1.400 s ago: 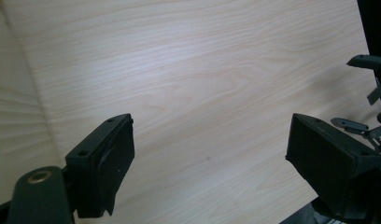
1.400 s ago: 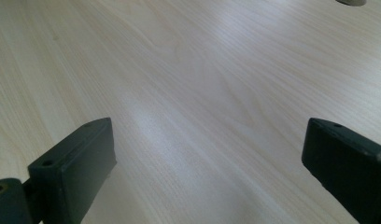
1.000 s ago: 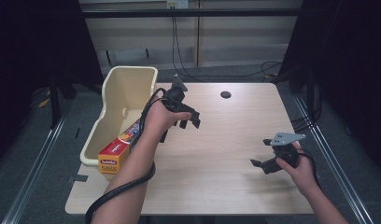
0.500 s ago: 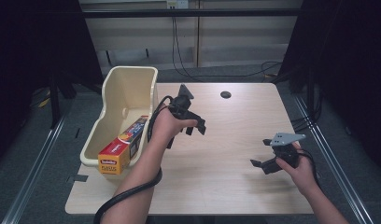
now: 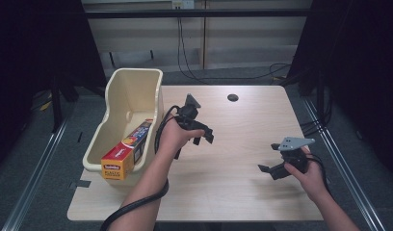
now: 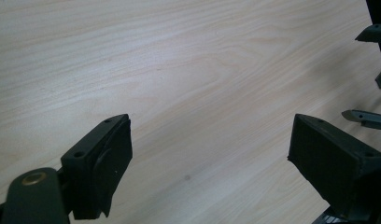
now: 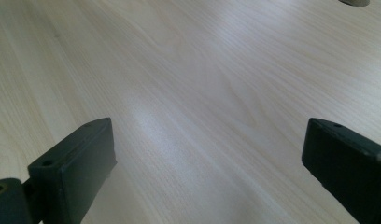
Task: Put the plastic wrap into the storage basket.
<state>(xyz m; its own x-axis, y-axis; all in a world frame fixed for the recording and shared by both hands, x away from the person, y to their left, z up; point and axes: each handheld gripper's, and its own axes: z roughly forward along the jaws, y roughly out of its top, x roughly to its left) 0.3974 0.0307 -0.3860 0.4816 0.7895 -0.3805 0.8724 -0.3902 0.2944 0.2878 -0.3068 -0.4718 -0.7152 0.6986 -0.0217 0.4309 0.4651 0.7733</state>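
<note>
While both grippers gape empty, the box (image 5: 126,153) lies lengthwise in the tub (image 5: 118,91).

Box (image 5: 118,164) front reads "PLASTIC"

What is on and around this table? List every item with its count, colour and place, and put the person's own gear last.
Table: one, light wood, centre of the high view.
Bin: one, cream plastic, on the table's left edge, open top.
Wrap box: one, orange and yellow with a dark end, lying in the bin, its near end sticking out over the rim.
Hole: one, dark, round, in the tabletop near the far edge.
Cables: several, black, on the floor and wall behind the table.
Left gripper: one, black, over the table's middle beside the bin, jaws open, nothing between them.
Right gripper: one, black with a grey plate, at the near right, jaws open, empty.
</note>
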